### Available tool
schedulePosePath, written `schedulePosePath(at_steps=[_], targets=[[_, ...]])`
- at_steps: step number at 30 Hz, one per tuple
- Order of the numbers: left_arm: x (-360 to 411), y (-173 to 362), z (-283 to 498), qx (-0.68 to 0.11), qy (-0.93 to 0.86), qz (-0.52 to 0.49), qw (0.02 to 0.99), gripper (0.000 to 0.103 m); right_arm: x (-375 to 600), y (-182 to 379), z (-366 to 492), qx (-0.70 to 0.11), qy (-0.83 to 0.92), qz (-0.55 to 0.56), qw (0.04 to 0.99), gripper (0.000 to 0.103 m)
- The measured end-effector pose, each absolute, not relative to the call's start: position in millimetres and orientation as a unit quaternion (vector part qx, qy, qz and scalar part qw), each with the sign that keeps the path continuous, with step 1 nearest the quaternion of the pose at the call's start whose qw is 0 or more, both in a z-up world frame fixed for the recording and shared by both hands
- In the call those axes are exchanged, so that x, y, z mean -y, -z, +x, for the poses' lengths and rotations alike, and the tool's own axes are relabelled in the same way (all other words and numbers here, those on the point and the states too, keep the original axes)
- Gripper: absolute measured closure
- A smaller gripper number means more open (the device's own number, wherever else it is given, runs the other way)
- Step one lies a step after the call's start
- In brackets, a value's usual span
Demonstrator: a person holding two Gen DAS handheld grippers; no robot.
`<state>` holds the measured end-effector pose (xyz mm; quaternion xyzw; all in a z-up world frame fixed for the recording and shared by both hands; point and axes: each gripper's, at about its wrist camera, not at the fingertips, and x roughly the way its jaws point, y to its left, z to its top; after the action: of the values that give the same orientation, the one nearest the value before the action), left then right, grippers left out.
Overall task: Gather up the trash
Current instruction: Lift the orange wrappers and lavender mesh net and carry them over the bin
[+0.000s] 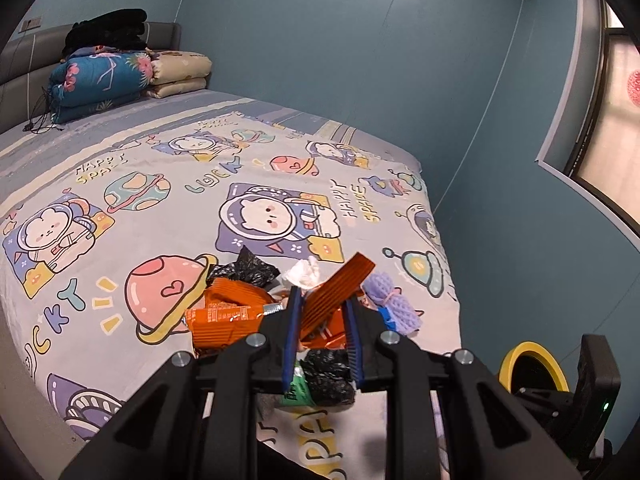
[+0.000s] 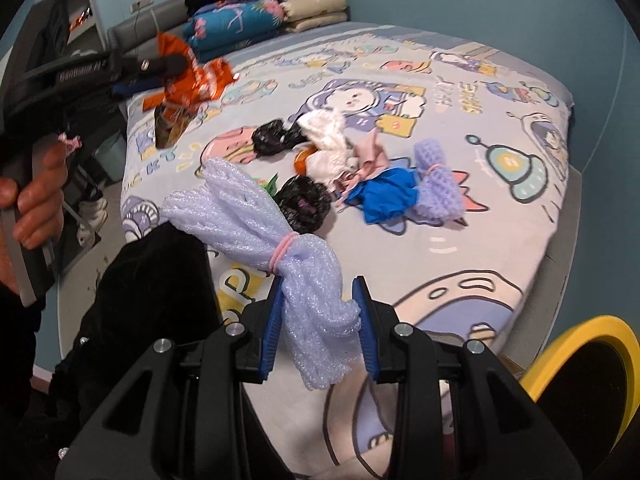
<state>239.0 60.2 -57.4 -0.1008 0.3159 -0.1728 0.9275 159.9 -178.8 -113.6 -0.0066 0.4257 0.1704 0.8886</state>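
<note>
Two hand-held grippers are each closed on a piece of trash above a bed. The left gripper [image 1: 322,300] clamps an orange snack wrapper [image 1: 336,294] between its blue pads, jaws nearly together; the ribbed orange foil sticks up and to the right past the fingertips. In the right wrist view the same left gripper [image 2: 160,70] sits at upper left, lifted clear of the bedspread, with the crumpled orange wrapper [image 2: 192,76] hanging from its tip. A bare hand [image 2: 36,200] wraps around its grey handle, fingers curled.

The right gripper [image 2: 318,300] pinches a bundle of pale lilac foam netting [image 2: 256,216], tied at the waist with a pink elastic band [image 2: 282,250]. Its jaws stand partly apart, pressed against the bundle's lower half; the upper half fans out up and to the left beyond the fingertips. This gripper tilts steeply down toward the bed.

Ahead of the right gripper, more trash lies on the cartoon space-print bedspread [image 2: 500,240]: two crumpled black plastic bags [image 2: 304,200], white tissue [image 2: 324,148], a pink scrap [image 2: 368,160], a blue piece [image 2: 384,196] and a purple knitted foam roll [image 2: 436,180]. Below the left gripper's fingertips lie more orange wrappers [image 1: 224,312] and black plastic [image 1: 328,376].

To the lower right of the right gripper is a yellow-rimmed bin [image 2: 592,360]. Far ahead, folded quilts [image 2: 248,20] are stacked at the headboard.
</note>
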Motion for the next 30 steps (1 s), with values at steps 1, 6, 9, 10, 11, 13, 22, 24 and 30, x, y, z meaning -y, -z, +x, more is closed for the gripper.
schedulePosePath(at_steps=[1, 6, 9, 10, 11, 13, 22, 24, 30], targets=[[-57, 55, 236, -0.315, 0.174, -0.099, 0.928, 0.084, 184, 110, 158, -0.422, -0.168, -0.001, 0.891, 0.071], [-42, 47, 224, -0.309, 0.187, -0.091, 0.928, 0.084, 210, 95, 148, -0.411, -0.15, 0.025, 0.899, 0.071], [-31, 43, 218, -0.308, 0.198, -0.086, 0.927, 0.084, 227, 86, 142, -0.403, -0.135, 0.039, 0.905, 0.071], [-26, 42, 216, -0.309, 0.204, -0.085, 0.925, 0.084, 232, 84, 140, -0.4, -0.129, 0.044, 0.906, 0.071], [-24, 41, 215, -0.31, 0.206, -0.084, 0.924, 0.084, 238, 81, 139, -0.399, -0.12, 0.048, 0.908, 0.071], [-17, 40, 214, -0.313, 0.215, -0.085, 0.921, 0.084, 251, 75, 135, -0.396, -0.098, 0.062, 0.911, 0.071], [28, 29, 198, -0.311, 0.259, -0.062, 0.912, 0.084, 303, 44, 109, -0.356, -0.05, 0.1, 0.928, 0.071], [38, 27, 194, -0.31, 0.27, -0.058, 0.91, 0.084, 314, 40, 105, -0.351, -0.038, 0.109, 0.929, 0.071], [64, 21, 184, -0.312, 0.302, -0.053, 0.899, 0.084, 344, 34, 91, -0.338, 0.007, 0.129, 0.932, 0.071]])
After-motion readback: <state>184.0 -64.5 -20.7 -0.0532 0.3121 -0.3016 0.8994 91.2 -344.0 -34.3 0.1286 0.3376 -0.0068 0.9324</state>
